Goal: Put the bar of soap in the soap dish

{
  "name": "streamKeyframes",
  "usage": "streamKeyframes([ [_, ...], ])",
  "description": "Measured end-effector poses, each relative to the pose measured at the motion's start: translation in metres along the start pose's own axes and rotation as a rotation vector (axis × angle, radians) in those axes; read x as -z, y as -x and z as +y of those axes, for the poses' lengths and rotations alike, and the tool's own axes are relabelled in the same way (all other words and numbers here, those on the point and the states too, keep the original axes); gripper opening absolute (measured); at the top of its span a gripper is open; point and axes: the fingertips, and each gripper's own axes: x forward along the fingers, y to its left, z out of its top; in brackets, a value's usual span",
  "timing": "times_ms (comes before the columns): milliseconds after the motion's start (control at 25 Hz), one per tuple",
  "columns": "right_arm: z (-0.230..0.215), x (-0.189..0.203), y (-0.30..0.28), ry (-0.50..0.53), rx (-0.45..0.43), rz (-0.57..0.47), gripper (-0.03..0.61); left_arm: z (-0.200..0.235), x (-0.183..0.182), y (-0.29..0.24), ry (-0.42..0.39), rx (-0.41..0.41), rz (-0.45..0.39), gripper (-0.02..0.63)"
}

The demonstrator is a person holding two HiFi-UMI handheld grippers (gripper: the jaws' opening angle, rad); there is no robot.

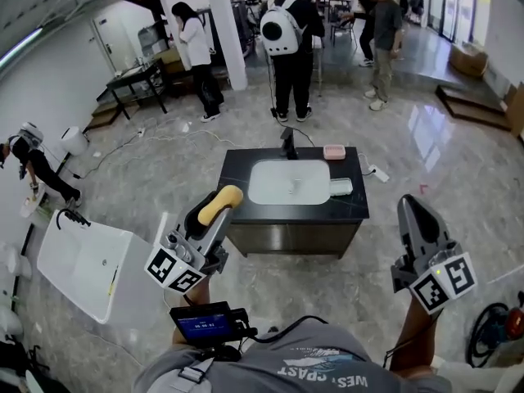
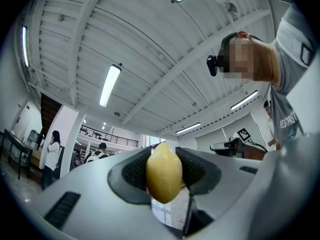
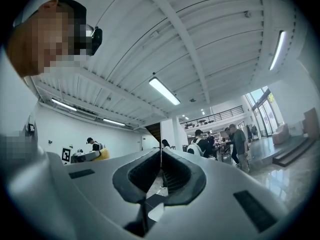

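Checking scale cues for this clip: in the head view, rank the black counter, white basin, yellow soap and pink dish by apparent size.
1. black counter
2. white basin
3. yellow soap, held in the left gripper, looks bigger than the pink dish, but it is much nearer the camera, so that order is unsure.

Bright ceiling strip lights flood the hall; floor glare, fisheye-bent edges, dark corners in both gripper views.

Yellow soap bar, pink soap dish, black counter, white basin.
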Motion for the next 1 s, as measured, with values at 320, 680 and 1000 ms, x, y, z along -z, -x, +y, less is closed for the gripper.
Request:
streamKeyframes([
  [320,-0.032,0.009,0.007,-0.037,-0.034,0.002,0.006,-0.026,0.017,-0.032,-0.001,-0.002,0.008,0.156],
  [680,-0.050,0.022,-0.011,-0.068,-0.013,0.006,0.006,-0.006,0.030,-0.053,0.014,0.014,0.025,0.156],
  [1000,-0.043,0.022,-0.056,-0.086,0.028,0.022,0.006,0.040,0.032,-0.084,0.063,0.077,0.046,0.156],
])
